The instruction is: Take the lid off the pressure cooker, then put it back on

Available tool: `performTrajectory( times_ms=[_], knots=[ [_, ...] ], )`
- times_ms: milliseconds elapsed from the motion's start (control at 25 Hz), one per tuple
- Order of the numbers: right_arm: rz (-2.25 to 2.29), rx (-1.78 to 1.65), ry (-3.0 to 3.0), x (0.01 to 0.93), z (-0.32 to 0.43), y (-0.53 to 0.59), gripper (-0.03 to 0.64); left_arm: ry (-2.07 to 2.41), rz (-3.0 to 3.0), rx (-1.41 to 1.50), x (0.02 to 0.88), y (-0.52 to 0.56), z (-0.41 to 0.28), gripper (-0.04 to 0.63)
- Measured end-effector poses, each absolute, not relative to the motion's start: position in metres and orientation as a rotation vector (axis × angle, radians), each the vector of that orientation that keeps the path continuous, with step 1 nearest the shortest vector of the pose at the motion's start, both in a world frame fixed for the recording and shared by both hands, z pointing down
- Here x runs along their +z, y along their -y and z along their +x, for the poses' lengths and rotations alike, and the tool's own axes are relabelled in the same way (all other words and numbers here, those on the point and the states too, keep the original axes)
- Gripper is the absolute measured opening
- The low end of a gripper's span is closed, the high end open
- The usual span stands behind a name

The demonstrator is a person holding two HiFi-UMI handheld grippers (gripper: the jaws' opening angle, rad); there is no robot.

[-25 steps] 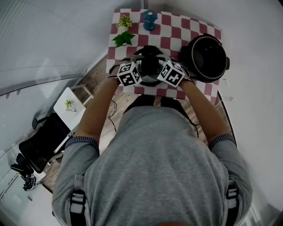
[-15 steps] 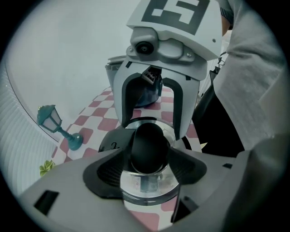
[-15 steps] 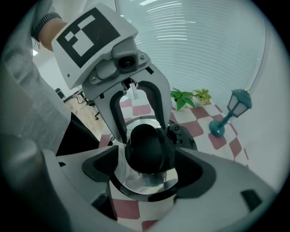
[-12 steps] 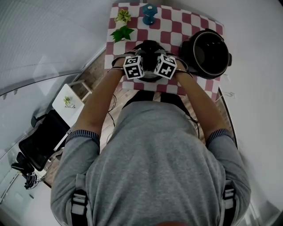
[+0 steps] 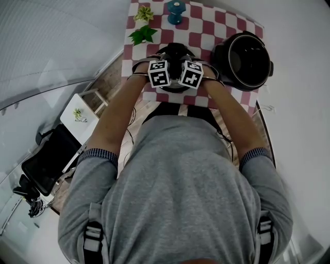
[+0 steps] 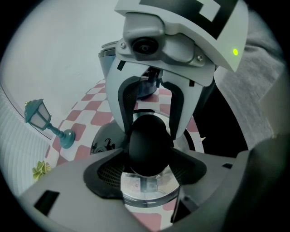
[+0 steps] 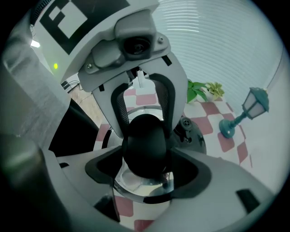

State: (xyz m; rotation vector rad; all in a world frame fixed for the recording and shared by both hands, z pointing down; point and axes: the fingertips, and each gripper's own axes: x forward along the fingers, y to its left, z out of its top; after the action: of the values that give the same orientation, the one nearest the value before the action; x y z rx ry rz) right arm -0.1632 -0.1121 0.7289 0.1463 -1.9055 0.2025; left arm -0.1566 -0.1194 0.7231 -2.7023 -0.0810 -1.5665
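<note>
The cooker lid [image 5: 175, 88] lies on the checkered table, left of the open black pressure cooker [image 5: 243, 59]. Both grippers point down at its black knob [image 6: 149, 145] from opposite sides. My left gripper [image 6: 147, 159] has the knob between its jaws, and its fingers [image 7: 118, 108] lie close against the knob's sides; I cannot tell whether they press. My right gripper [image 7: 147, 161] also straddles the knob [image 7: 145, 147]. Its jaws are closing, and its fingers [image 6: 124, 106] flank the knob. The glass of the lid [image 7: 136, 181] shows below. In the head view the marker cubes hide the fingertips.
A blue lantern ornament [image 5: 175, 11] and two small green plants [image 5: 143, 35] stand at the table's far side. The red-and-white cloth [image 5: 206, 31] ends just before my body. On the floor to the left are a small white table [image 5: 77, 116] and a dark chair [image 5: 49, 162].
Both grippers have sunk onto the lid and drawn together, so the two marker cubes now sit side by side over the knob. Lid and cooker have not moved.
</note>
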Motion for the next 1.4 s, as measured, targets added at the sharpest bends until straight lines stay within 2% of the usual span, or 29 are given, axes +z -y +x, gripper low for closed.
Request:
performTrajectory(
  times_ms=[280, 720, 1400],
  knots=[
    [0.13, 0.167, 1.869, 0.737, -0.164, 0.113, 0.298, 0.09, -2.715, -1.579, 0.73, 0.116, -0.156, 0.309],
    [0.114, 0.179, 1.871, 0.73, -0.167, 0.11, 0.291, 0.142, -2.713, -1.591, 0.724, 0.114, -0.159, 0.298],
    [0.157, 0.156, 1.903, 0.656, -0.164, 0.122, 0.291, 0.125, -2.679, -1.504, 0.652, 0.128, -0.157, 0.298]
  ],
)
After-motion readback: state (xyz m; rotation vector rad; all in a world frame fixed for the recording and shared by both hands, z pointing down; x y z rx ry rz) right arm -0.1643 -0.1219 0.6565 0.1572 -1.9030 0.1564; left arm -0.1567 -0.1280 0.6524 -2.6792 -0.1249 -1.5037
